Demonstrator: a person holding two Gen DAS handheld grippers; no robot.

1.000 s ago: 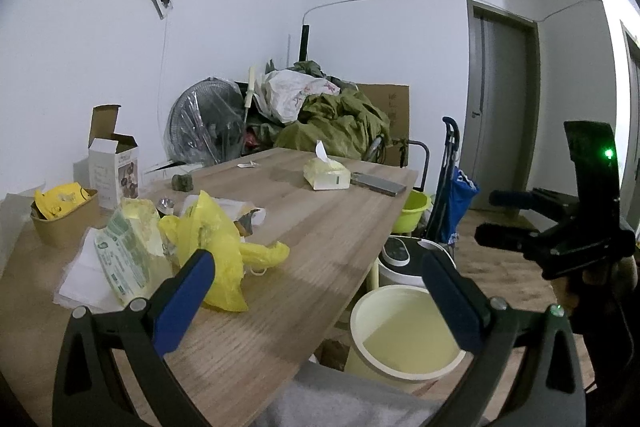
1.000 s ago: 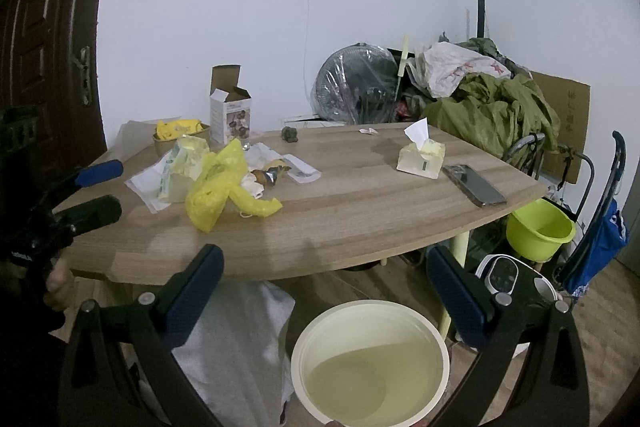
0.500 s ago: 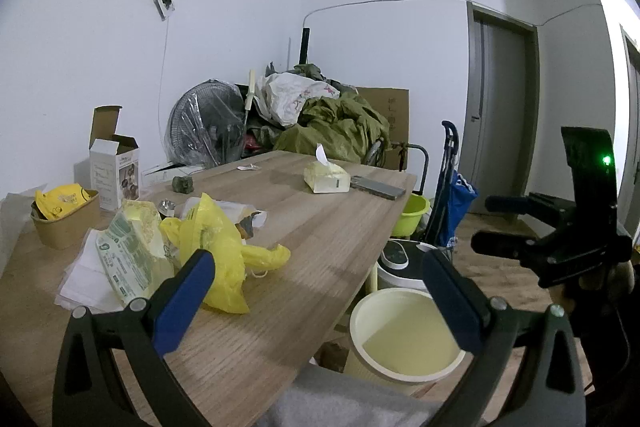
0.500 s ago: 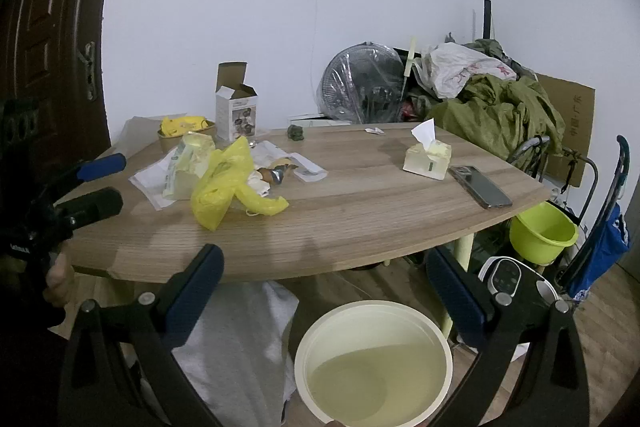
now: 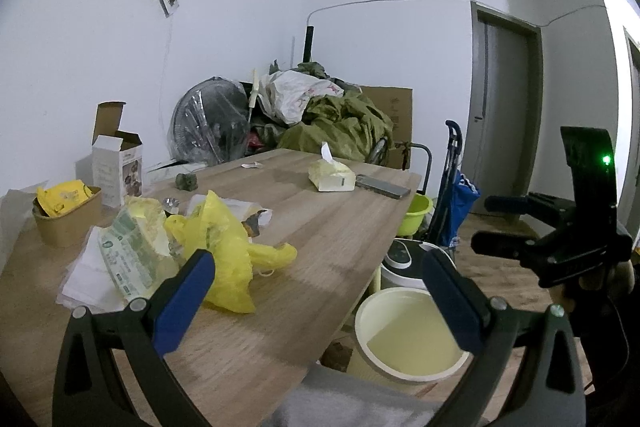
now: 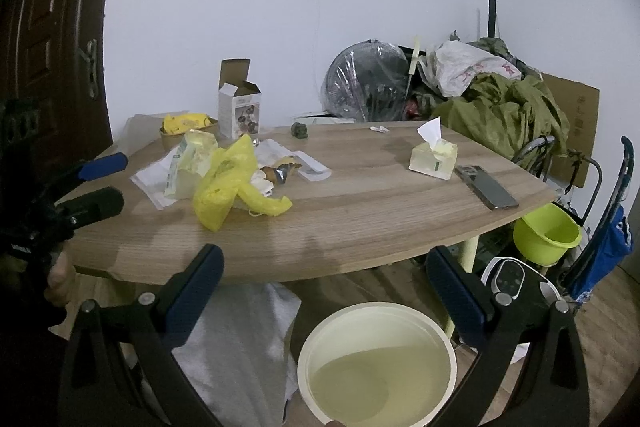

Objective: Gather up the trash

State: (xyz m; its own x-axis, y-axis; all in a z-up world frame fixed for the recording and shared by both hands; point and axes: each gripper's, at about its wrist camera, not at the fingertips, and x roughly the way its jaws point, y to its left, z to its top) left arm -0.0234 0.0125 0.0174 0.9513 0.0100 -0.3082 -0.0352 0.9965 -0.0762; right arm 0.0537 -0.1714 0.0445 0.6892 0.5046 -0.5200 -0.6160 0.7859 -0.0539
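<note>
A crumpled yellow plastic bag (image 5: 230,247) (image 6: 228,183) lies on the wooden table (image 5: 320,251) (image 6: 360,227) among a green-printed wrapper (image 5: 132,255) (image 6: 188,167), white papers and a small foil wrapper (image 6: 280,173). A cream bin (image 5: 408,335) (image 6: 376,363) stands on the floor beside the table. My left gripper (image 5: 316,271) hovers open just short of the yellow bag, holding nothing. My right gripper (image 6: 324,267) is open over the table's near edge and the bin, also seen from the side as the right gripper (image 5: 492,223). The left gripper (image 6: 108,179) shows at the left edge.
On the table also sit a brown paper bowl with yellow wrappers (image 5: 64,211), an open white carton (image 6: 238,107), a tissue pack (image 6: 434,157), a phone (image 6: 486,187) and a small dark lump (image 6: 300,130). A green bucket (image 6: 546,233), fan and clothes pile (image 6: 504,107) crowd the far side.
Both grippers have drifted slightly forward and toward the table; the trash pile appears a little nearer. Nothing was grasped or moved.
</note>
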